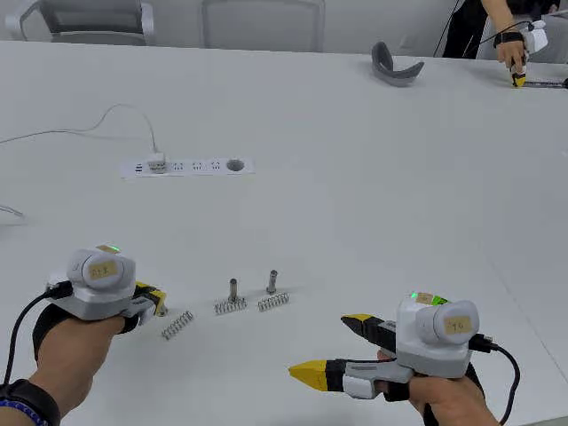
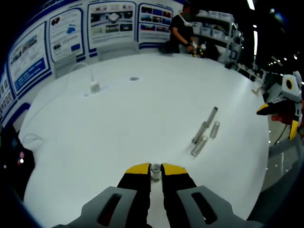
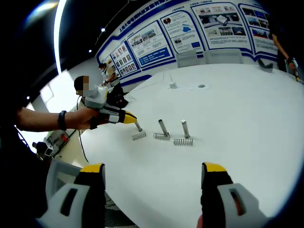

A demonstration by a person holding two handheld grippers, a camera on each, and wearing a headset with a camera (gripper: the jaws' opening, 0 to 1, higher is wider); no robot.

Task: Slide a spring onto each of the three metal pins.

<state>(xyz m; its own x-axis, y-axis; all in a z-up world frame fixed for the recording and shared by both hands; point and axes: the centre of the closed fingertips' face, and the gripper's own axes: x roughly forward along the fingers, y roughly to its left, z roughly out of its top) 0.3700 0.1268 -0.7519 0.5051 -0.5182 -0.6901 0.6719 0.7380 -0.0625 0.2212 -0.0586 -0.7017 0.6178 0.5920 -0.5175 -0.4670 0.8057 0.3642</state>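
The white tabletop [image 1: 355, 204] carries every part loose on its surface, close to its near edge and left of the middle; nothing is sorted into a tray or box. A short grey metal pin [image 1: 233, 289] stands upright there with a second pin [image 1: 272, 281] just beside it. A small coiled steel spring [image 1: 231, 306] lies flat at the foot of the first, a second spring [image 1: 273, 302] at the foot of the other, and a third spring [image 1: 177, 324] lies a little nearer the left edge. None is threaded yet, so the task looks barely begun.

The left gripper [image 1: 158, 303] has its yellow-tipped jaws closed on the third pin [image 2: 155, 172], roughly upright, just beside the third spring; I judge it is held that way to steady it while a spring goes over its top. The right gripper [image 1: 335, 348] hovers over the near edge towards the right, its jaws spread wide around nothing; that suits reaching for a spring, probably the one by the held pin.

Towards the far left, a white power strip [image 1: 188, 166] lies flat with a white plug [image 1: 156, 162] seated in one socket; its other sockets look vacant.
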